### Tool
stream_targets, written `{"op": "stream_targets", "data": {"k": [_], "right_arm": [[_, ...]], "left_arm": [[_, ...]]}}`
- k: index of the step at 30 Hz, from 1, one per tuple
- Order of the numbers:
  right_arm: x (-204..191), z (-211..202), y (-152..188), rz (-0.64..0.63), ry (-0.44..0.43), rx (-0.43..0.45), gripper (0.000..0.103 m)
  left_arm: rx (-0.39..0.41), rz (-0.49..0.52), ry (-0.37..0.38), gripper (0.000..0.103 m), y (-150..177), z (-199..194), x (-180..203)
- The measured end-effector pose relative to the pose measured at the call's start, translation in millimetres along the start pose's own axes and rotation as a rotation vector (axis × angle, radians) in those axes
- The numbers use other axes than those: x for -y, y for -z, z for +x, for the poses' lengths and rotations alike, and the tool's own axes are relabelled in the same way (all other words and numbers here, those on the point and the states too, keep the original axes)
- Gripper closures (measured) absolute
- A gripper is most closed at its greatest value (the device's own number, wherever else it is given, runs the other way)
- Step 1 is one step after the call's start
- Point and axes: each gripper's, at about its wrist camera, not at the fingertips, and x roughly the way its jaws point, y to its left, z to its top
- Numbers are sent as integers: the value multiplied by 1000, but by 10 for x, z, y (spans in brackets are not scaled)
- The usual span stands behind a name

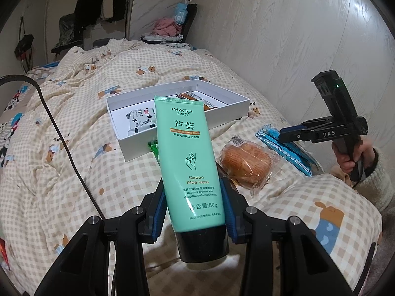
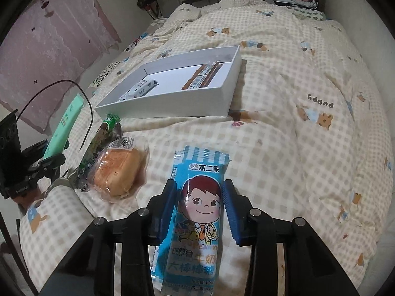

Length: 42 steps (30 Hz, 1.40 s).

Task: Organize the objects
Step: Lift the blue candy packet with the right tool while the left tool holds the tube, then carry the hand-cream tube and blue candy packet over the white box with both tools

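My left gripper (image 1: 193,197) is shut on a green aloe vera hand cream tube (image 1: 187,157), cap toward the camera, held above the bed in front of the white box (image 1: 187,138). My right gripper (image 2: 198,197) is shut on a blue lollipop candy packet (image 2: 197,212), also seen at the right of the left wrist view (image 1: 284,150). The white box (image 2: 222,93) lies open on the quilt and holds a black-and-white packet (image 2: 140,88) and a brown packet (image 2: 200,79). A wrapped bread bun (image 2: 118,172) and a green snack packet (image 2: 98,143) lie on the quilt left of my right gripper.
The bed carries a rumpled checked quilt (image 2: 284,135). A wood-panel wall (image 1: 296,37) runs along the bed's far side. A black cable (image 1: 56,128) trails over the quilt. A clothes rack (image 1: 98,0) and a chair with clothes (image 1: 170,27) stand beyond the bed.
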Motion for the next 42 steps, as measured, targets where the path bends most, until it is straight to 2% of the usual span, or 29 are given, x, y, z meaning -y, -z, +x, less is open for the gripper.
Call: {"op": "stream_targets", "data": {"k": [2,5,7,14,18,23,25,27,35,39,42], "right_arm": [[-27,7,5,-17,6,-3,61],[-93,37,29,-56,56,-25,71],[-128,-19,30,-63,72,-4,75],[-411,-423,-49,-146,-25,130,76],[-637,-530,-73,-195,-70,185,76],[-812,-551,-97,-209,-165,243,76],[-867,-508,-72,-220,-239,269,76],[-919,-449,-37,-234,-286,276,76],[-907,-359,-88,-204,-316,262,76],[-892,-558,-316,-179,-386,316,76],[-861,-709,-671,-119,-440,364,76]], "left_arm": [[-2,1,0,59,1,6,4],[0,3,-1,59,6,-5,13],[5,3,-2,59,-1,-18,15],[29,4,-5,59,-108,-98,35],[81,29,-18,59,-288,-193,142],[130,93,-23,59,-359,-228,341],[120,120,-38,59,-357,-179,405],[108,140,-54,59,-350,-126,451],[116,109,-61,59,-448,-190,329],[196,94,-79,59,-766,-433,264],[365,108,-151,59,-1172,-769,321]]}}
